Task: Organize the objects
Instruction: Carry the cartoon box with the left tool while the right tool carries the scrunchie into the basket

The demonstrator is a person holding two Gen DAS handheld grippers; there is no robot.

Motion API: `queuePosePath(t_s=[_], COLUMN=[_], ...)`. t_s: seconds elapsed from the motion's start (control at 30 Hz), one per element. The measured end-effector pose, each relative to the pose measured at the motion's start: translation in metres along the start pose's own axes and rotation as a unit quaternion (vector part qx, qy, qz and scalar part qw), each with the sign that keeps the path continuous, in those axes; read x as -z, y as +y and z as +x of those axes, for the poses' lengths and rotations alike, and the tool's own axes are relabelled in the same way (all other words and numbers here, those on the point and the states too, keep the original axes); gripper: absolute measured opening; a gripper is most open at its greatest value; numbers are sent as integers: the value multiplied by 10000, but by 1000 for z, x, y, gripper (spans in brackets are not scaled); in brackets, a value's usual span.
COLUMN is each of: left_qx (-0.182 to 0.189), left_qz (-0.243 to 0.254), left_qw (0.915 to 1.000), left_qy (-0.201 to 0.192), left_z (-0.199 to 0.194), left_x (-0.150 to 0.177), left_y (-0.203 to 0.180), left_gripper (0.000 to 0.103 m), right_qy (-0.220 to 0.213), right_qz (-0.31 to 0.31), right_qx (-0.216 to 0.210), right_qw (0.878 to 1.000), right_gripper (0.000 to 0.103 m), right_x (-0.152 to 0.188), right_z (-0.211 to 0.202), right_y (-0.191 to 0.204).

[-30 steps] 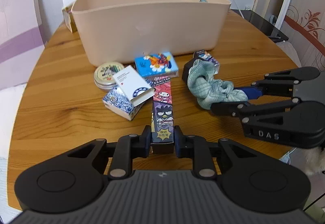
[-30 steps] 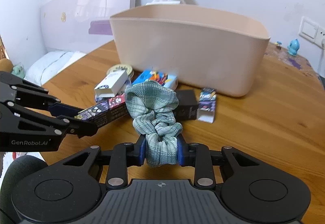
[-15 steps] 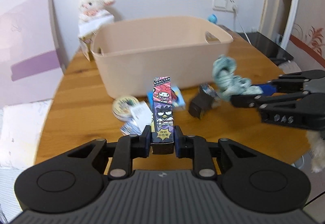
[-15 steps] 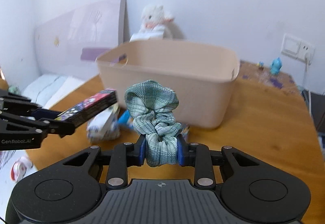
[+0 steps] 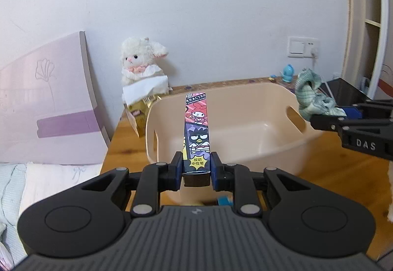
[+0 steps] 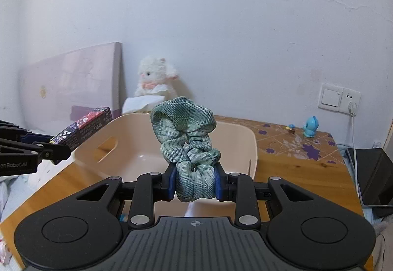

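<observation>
My left gripper (image 5: 196, 169) is shut on a long cartoon pen box (image 5: 196, 128) and holds it in the air over the near rim of the beige plastic bin (image 5: 245, 109). My right gripper (image 6: 195, 183) is shut on a green checked scrunchie (image 6: 188, 138), held above the bin (image 6: 253, 145), whose inside looks bare. The right gripper with the scrunchie (image 5: 312, 99) shows at the right of the left wrist view. The left gripper with the box (image 6: 83, 127) shows at the left of the right wrist view.
A white plush lamb (image 5: 140, 62) sits on a tissue box behind the bin. A pink board (image 5: 49, 104) leans on the wall at left. A blue figurine (image 6: 310, 126) and wall socket (image 6: 339, 100) are at the back right. A small blue box (image 5: 224, 200) peeks below the bin.
Both grippers have lifted their objects off the table and moved forward, up and over the bin. The other loose items have dropped out of view below.
</observation>
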State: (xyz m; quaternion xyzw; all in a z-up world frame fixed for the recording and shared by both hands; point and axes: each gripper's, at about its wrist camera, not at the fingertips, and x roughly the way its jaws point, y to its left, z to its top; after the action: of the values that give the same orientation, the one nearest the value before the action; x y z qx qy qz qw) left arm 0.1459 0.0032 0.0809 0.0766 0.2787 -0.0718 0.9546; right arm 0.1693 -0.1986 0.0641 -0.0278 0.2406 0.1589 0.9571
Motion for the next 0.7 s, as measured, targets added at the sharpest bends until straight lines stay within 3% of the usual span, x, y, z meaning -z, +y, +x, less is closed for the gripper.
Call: queuePosePath(t_s=[0.2,0.3,0.5,0.6,0.7], left_qx=[-353,-707,-762,-753,-757], left_qz=[-53,-164,-184,-162,-213], left_qw=[9992,9968,9918,9898,9890], left_qy=[191,330,1010,1199,1253], left_z=[57,87,139,151,152], left_x=[-18,-18,-6,-1,-2], left_y=[-4,-6,-8,-7,-7], left_gripper=[25,25,25,25,27], right_qy=[136,285,825,882,931], right_qz=[119,-43,-61,-101,-153], right_qx=[270,541,588,622,573], right_qw=[9995,9981,9948,9941,9939], right_gripper=[27,28,29,45,54], right_x=[-10,-7,9,13,11], right_z=[42,66,100,104,103], right_y=[-6,-5,-7,-5,-1])
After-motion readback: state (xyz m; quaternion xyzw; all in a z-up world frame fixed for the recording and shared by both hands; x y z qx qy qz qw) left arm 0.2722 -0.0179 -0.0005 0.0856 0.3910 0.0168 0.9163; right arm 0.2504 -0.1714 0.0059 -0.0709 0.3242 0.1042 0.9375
